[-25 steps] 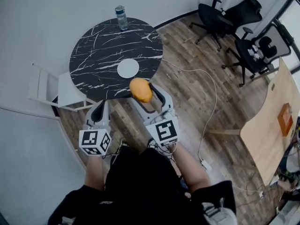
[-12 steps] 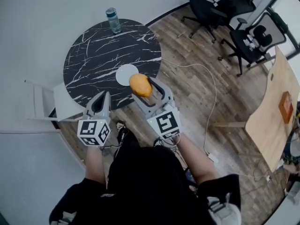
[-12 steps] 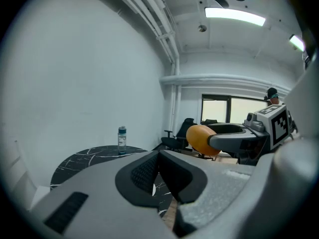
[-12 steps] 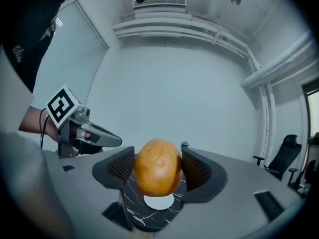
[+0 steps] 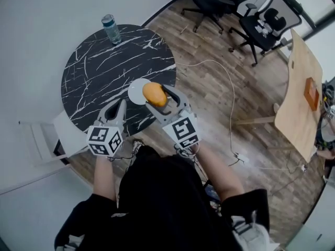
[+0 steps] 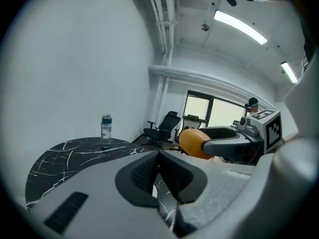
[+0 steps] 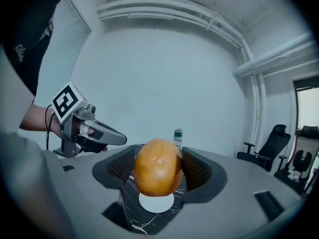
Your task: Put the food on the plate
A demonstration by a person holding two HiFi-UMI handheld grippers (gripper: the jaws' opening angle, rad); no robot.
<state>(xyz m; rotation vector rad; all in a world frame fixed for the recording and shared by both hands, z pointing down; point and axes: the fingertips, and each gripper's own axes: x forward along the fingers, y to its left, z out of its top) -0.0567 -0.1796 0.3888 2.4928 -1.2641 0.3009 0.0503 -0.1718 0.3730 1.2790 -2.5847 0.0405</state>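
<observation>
An orange, egg-shaped piece of food (image 5: pixel 155 94) is clamped between the jaws of my right gripper (image 5: pixel 156 95), held in the air just right of a small white plate (image 5: pixel 137 91) on the black marble round table (image 5: pixel 99 72). In the right gripper view the food (image 7: pixel 158 167) fills the gap between the pads, with the plate (image 7: pixel 156 202) below and beyond it. My left gripper (image 5: pixel 115 110) hovers over the table's near edge, jaws closed together and empty (image 6: pixel 160 176). From the left gripper view the food (image 6: pixel 193 142) shows at the right.
A water bottle (image 5: pixel 110 29) stands at the table's far edge. A white chair (image 5: pixel 49 135) sits left of the table. Black office chairs (image 5: pixel 238 4) stand at the back right, a wooden table (image 5: pixel 301 88) at the right, and a white cable (image 5: pixel 230 103) runs across the wood floor.
The right gripper has carried the food forward from off the table's edge to beside the plate. The left gripper has moved up over the table's near edge.
</observation>
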